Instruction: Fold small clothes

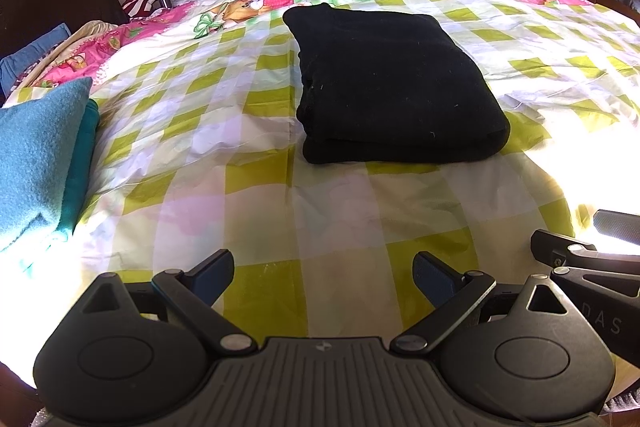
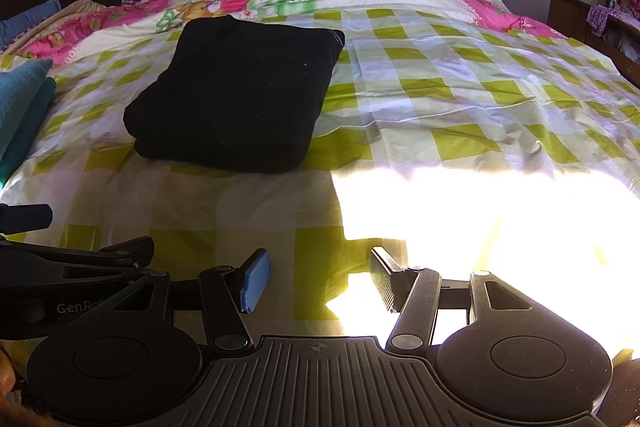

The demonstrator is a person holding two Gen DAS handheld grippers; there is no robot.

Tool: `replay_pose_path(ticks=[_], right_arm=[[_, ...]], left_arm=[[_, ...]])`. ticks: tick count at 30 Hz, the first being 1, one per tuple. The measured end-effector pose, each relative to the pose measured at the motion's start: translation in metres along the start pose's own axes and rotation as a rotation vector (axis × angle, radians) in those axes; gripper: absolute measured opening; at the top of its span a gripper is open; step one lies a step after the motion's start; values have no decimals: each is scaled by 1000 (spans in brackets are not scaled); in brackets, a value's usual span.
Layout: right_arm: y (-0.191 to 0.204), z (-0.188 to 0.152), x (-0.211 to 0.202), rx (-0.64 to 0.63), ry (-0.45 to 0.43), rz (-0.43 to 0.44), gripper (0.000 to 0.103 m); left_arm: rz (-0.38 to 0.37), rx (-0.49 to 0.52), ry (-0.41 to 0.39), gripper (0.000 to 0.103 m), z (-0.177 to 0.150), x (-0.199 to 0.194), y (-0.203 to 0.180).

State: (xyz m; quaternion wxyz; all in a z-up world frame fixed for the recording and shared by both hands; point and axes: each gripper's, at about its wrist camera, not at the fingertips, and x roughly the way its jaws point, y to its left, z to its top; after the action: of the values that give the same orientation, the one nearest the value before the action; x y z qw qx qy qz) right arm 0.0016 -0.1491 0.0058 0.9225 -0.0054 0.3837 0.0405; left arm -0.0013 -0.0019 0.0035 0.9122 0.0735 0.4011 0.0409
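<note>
Looking through the left wrist camera first, I see my left tongs (image 1: 323, 277) spread wide with nothing between the pads, hanging low over the near part of the bed (image 1: 248, 131). The black garment (image 1: 392, 83) lies ahead of them and slightly right, already in a thick folded block on the checked cover, well apart from the tongs. At the far left edge sits a teal folded stack (image 1: 36, 163), also on the bed. The right tongs (image 1: 592, 259) poke in at the near right, just beside mine, so a careless sweep could knock the two tools together. I judge the main risk here is grabbing only the top layer of the black block: it would peel open and undo the fold.

Switching to the right wrist camera, my right tongs (image 2: 320, 281) are likewise wide apart and hold nothing. The black garment (image 2: 240, 95) sits ahead and to the left, its doubled edge facing me. Hard sunlight washes out the cover (image 2: 460, 95) near and right, so I could misread the surface height there and dig the pads into the bedding, dragging it and the garment along. The left tongs (image 2: 40, 227) show at the near left.

No container shows in either view; the shelves at the far right are too small for me to tell their contents.
</note>
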Motion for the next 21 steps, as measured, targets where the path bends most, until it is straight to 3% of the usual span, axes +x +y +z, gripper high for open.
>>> replay_pose_path(ticks=[21], right_arm=[[-1, 0, 0, 10, 4, 5, 56]], left_arm=[[5, -2, 0, 103, -1, 0, 0]])
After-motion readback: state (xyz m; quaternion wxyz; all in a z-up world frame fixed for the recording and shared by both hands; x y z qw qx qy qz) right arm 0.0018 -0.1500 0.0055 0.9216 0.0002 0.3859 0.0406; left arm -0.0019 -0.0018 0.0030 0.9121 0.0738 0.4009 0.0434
